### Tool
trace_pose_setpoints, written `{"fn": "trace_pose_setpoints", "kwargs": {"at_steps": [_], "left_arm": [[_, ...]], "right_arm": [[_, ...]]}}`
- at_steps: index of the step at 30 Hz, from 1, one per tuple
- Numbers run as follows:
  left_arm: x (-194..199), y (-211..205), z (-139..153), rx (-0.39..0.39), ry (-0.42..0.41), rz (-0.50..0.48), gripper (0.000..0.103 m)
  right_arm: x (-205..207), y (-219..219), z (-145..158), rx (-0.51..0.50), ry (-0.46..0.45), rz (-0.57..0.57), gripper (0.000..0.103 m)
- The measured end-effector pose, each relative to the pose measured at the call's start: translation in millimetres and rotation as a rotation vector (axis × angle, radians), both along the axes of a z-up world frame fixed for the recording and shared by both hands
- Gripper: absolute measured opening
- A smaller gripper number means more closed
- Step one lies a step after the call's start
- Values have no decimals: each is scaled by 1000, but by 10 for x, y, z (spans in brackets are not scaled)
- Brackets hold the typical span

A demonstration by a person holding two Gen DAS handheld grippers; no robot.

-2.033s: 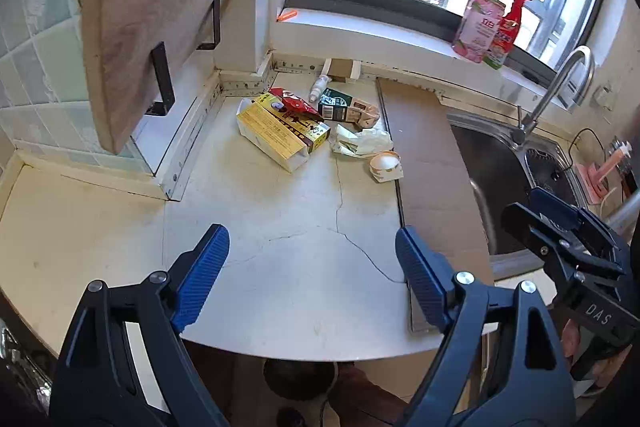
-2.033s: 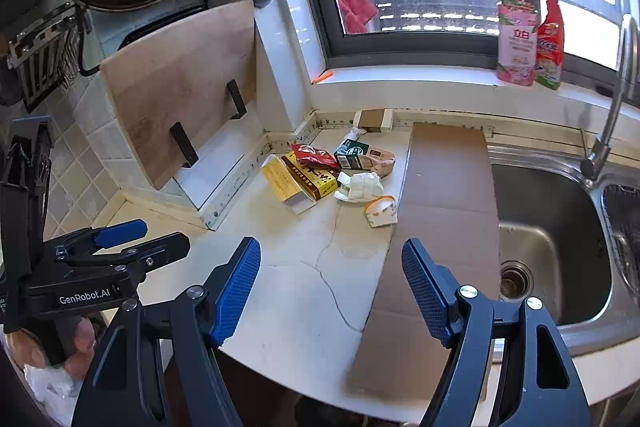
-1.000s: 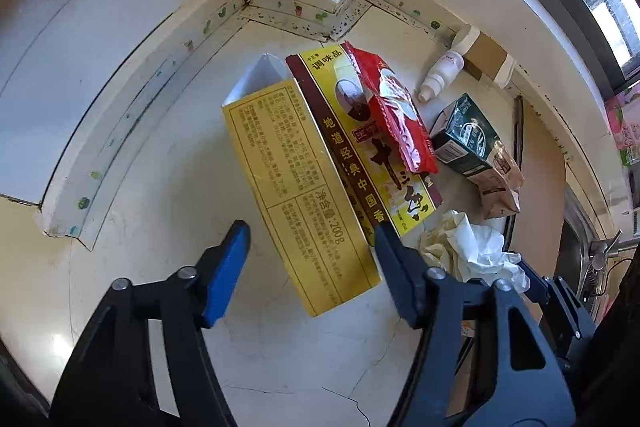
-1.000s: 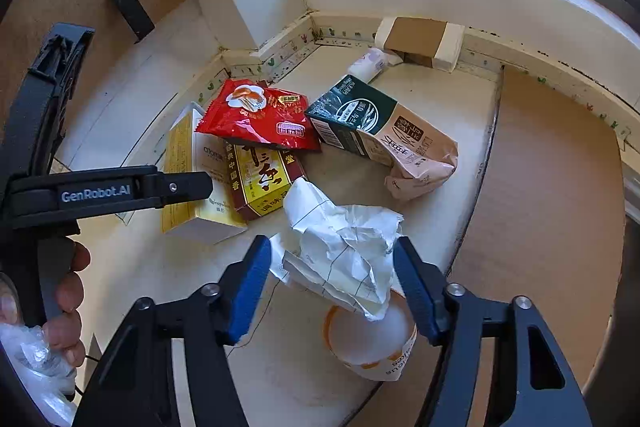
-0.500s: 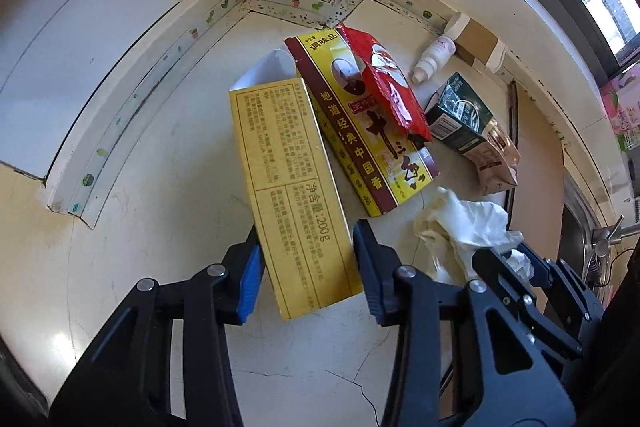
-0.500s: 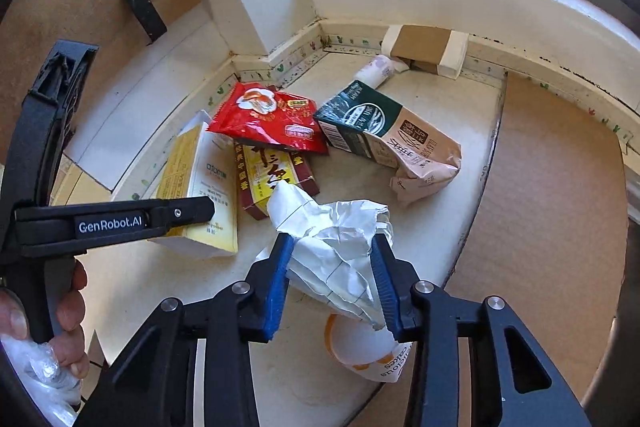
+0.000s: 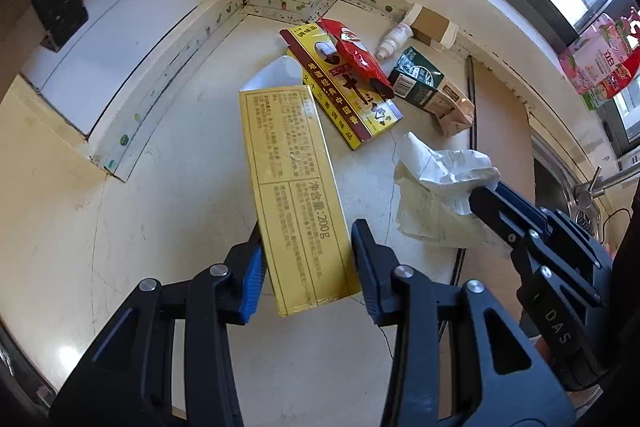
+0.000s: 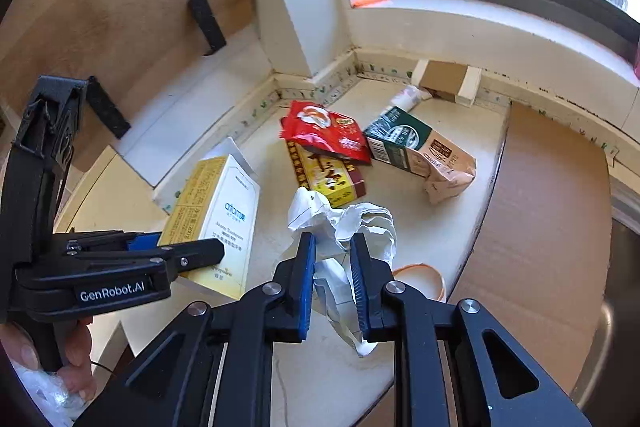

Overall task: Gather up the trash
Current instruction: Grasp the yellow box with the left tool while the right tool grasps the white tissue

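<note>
My left gripper [image 7: 308,239] is shut on the near end of a long yellow box [image 7: 288,167], which hangs tilted above the counter. The same box [image 8: 224,211] shows its white side in the right wrist view. My right gripper [image 8: 333,243] is shut on a crumpled white paper [image 8: 352,223], lifted off the counter; the paper [image 7: 440,179] also shows in the left wrist view. On the counter lie a red snack packet [image 8: 324,131] on a yellow-and-maroon box [image 8: 328,175], a green-and-brown carton [image 8: 416,151], a small white bottle [image 7: 394,41] and an orange-rimmed paper cup [image 8: 424,279].
A cardboard sheet [image 8: 552,207] covers the counter to the right, with the sink [image 7: 560,179] beyond it. A wooden cutting board [image 8: 120,7] leans on the left wall. A small block [image 8: 444,77] sits at the back wall. A person's hand [image 8: 76,359] grips the left handle beside a plastic bag [image 8: 40,395].
Both grippers closed from open: the left on the yellow box, the right on the crumpled paper. Both then rose with their loads, uncovering the paper cup.
</note>
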State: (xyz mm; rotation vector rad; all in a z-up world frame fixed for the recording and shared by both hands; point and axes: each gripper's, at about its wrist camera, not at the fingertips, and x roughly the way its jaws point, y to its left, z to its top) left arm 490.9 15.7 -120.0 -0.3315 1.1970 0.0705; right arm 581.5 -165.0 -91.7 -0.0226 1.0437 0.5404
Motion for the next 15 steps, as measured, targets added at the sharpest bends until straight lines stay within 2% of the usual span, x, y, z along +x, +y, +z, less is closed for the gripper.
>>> {"fn": "trace_pose_setpoints", "kwargs": {"at_steps": [8, 15], "left_arm": [[-615, 85, 287, -9, -57, -48, 37], [-1297, 186, 473, -21, -97, -115, 37]], "right_arm": [[-617, 123, 436, 16, -63, 5, 17], [-1402, 280, 803, 25, -114, -28, 17]]}}
